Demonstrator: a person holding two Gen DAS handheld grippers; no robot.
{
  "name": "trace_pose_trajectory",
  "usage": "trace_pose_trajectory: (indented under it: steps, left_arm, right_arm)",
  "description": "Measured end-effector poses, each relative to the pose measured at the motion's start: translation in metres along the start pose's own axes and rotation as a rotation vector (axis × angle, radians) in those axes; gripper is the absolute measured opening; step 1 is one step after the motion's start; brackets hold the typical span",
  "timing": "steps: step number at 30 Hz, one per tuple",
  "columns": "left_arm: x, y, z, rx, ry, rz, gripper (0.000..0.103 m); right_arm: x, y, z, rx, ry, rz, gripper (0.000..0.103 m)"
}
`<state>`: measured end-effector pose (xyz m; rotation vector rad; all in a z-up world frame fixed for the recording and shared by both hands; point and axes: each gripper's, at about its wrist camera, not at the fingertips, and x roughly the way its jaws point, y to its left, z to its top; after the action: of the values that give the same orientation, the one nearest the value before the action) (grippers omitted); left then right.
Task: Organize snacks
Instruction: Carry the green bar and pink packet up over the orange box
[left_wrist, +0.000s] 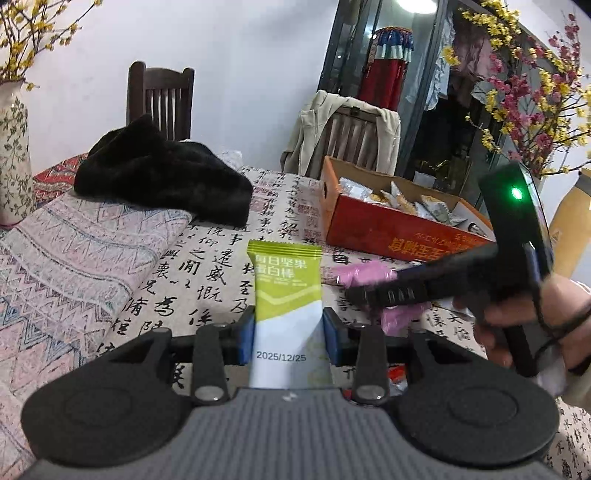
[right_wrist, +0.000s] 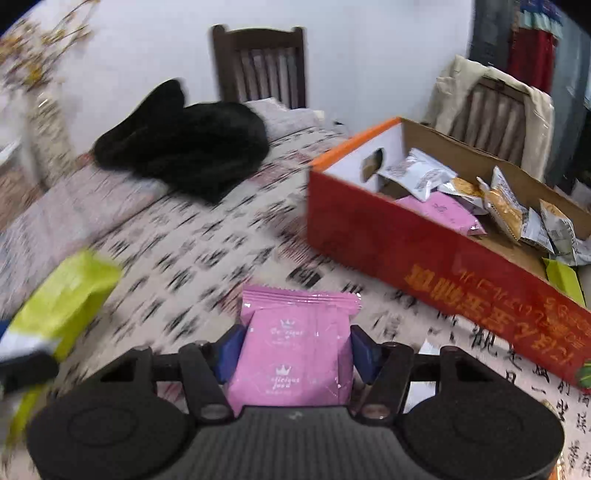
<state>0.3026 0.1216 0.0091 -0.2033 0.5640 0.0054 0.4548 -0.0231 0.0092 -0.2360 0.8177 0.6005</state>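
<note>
**Snacks in both tools, box not yet reached**

We have the left tool (left_wrist: 288, 338) clamped on the green bar (left_wrist: 284, 295), blue pads pressing its white lower half so the printed end stays clear. Its long axis runs straight out along the fingers, green end pointing away over the worktop (left_wrist: 207, 258).

Right tool (right_wrist: 293, 354) brackets the pink packet (right_wrist: 291, 354); pads sit at its sides, but we cannot tell whether they press. Its long axis also runs outward, crimped edge away from us.

Both grips leave the far ends free, likely for dropping into the red box (right_wrist: 424, 258), which already holds packets, just right of the pink one.
</note>
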Motion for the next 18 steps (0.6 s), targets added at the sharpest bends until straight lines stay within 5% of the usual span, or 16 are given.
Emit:
trace_pose_trajectory:
  steps: [8, 18]
  left_arm:
    - [-0.036, -0.037, -0.009, 0.043, -0.013, -0.058, 0.037]
    - [-0.071, -0.108, -0.033, 0.120, 0.032, -0.254, 0.038]
  right_arm:
    - [-0.110, -0.008, -0.053, 0.048, -0.154, -0.002, 0.060]
    - [-0.235, -0.048, -0.198, 0.275, -0.218, -0.099, 0.060]
